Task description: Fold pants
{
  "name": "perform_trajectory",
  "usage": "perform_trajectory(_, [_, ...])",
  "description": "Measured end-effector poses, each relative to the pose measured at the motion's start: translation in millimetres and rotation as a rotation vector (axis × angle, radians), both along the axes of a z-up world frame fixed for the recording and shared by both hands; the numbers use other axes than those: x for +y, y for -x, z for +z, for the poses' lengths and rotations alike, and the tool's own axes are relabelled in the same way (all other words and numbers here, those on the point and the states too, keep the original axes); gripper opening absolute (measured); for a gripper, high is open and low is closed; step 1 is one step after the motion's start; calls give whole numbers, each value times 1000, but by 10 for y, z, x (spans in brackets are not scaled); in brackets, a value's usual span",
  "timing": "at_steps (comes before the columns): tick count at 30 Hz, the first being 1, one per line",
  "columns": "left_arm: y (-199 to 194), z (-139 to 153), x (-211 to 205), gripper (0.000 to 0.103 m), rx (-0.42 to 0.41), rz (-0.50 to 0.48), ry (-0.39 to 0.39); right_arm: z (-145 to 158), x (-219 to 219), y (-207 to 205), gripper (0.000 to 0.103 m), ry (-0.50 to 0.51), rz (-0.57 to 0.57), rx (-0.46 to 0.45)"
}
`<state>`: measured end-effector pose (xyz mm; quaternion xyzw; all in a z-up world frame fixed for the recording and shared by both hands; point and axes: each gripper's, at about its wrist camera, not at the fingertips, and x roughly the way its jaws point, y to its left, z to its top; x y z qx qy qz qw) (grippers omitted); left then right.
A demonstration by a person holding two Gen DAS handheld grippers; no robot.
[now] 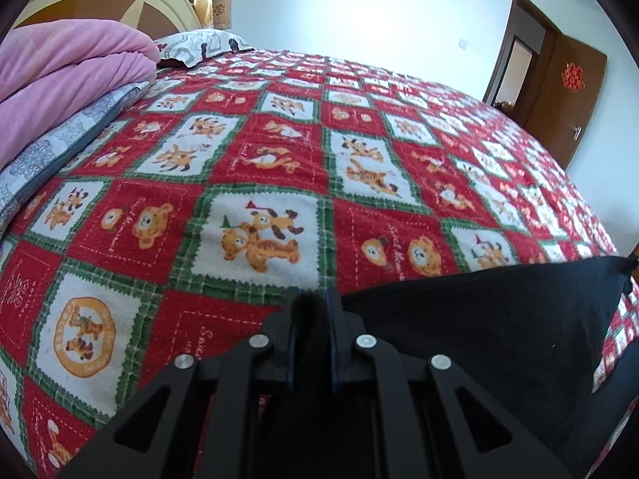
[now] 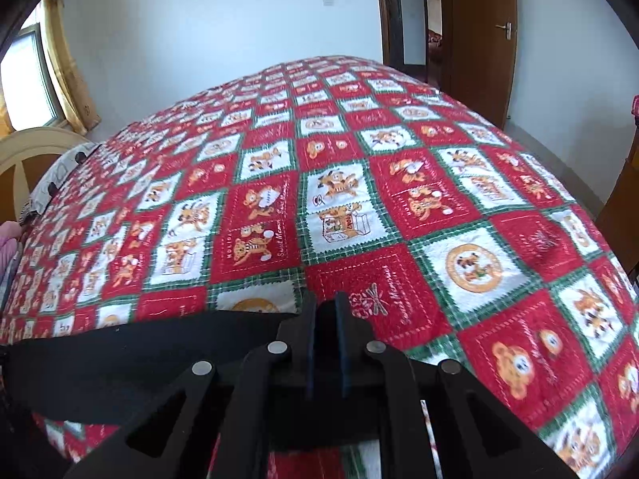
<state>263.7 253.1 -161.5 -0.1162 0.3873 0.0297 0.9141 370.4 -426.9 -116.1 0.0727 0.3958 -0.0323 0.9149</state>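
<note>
The left claw [image 1: 313,311] is seen nearly closed, its two black fingers [image 1: 337,319] pinched onto a bunched fold of the black pants [image 1: 479,319], whose cloth fills the narrow gap between them. The right claw [image 2: 325,319] is likewise drawn almost together, and dark fabric is gripped between its blue-edged pads [image 2: 343,343]. Between the two claws the pants are stretched as a taut, smooth band of matte black cloth, held at the near edge of the bed [image 1: 279,139]; in the left wrist view the band runs off toward the right, and in the right wrist view it runs off toward the left [image 2: 139,355]. Whether the lower part of the garment rests on the bed or hangs clear of it cannot be told, since it is hidden beneath the claw bodies. The bed is covered by a soft, quilted-looking blanket [image 2: 399,207] of red and white squares bordered in green plaid and printed with orange cartoon bears. At the far left corner a thick, plush pink comforter [image 1: 68,80] is folded over a grey patterned quilt [image 1: 52,151], beside a white printed pillow [image 1: 199,44]. A brown wooden door [image 2: 483,40] is seen beyond the far edge.
</note>
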Motion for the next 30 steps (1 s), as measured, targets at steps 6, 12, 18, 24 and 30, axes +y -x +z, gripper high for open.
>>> perform_trajectory(6, [171, 237, -8, 12, -80, -4, 10, 208, -46, 282, 8, -7, -8, -47])
perform_trajectory(12, [382, 505, -87, 12, -151, -52, -11, 404, 19, 657, 8, -14, 15, -105])
perform_trajectory(18, [617, 637, -69, 12, -213, -63, 19, 483, 35, 1072, 8, -35, 15, -152])
perform_trajectory(24, [835, 621, -20, 11, -246, -56, 42, 413, -74, 1448, 8, -61, -13, -173])
perform_trajectory(30, [1079, 572, 57, 11, -283, -51, 74, 334, -205, 1829, 8, -96, -41, -194])
